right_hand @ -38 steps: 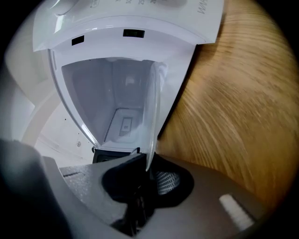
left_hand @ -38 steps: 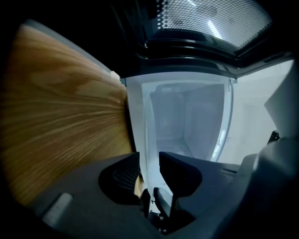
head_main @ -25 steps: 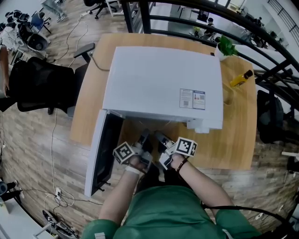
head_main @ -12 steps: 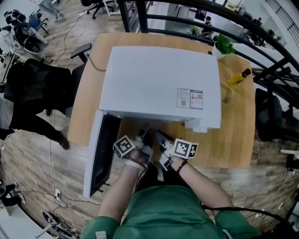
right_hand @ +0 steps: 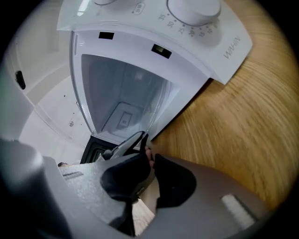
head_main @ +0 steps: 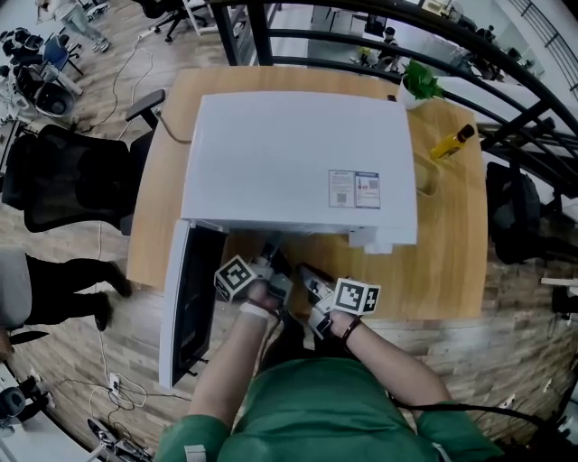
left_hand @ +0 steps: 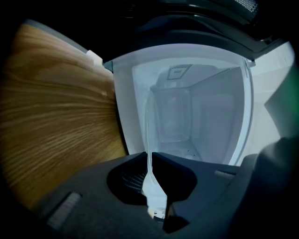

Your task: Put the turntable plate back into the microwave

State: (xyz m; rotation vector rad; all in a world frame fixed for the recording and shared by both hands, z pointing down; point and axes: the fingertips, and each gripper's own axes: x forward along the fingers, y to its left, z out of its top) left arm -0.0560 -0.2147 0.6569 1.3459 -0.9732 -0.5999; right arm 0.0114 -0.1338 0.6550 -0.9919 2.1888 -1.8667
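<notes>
The white microwave (head_main: 298,162) stands on the wooden table (head_main: 452,253) with its door (head_main: 185,307) swung open to the left. Both grippers are at the mouth of its empty cavity (left_hand: 187,116). My left gripper (left_hand: 150,161) is shut on the clear glass turntable plate (left_hand: 150,140), seen edge-on as a thin pale line running into the cavity. My right gripper (right_hand: 148,151) is rolled over, with the plate's rim (right_hand: 128,144) between its jaw tips. Its jaws have just been closing on that rim. From the head view, the left gripper (head_main: 271,257) and right gripper (head_main: 302,271) sit side by side under the microwave's front edge; the plate is hidden there.
The control panel with its dial (right_hand: 194,9) is right of the cavity. A potted plant (head_main: 417,83) and a yellow bottle (head_main: 449,143) stand at the table's far right. A black office chair (head_main: 72,180) and a person's legs (head_main: 54,275) are on the floor to the left.
Both grippers have edged a little closer to the microwave's opening. A person has walked into view on the floor at the left.
</notes>
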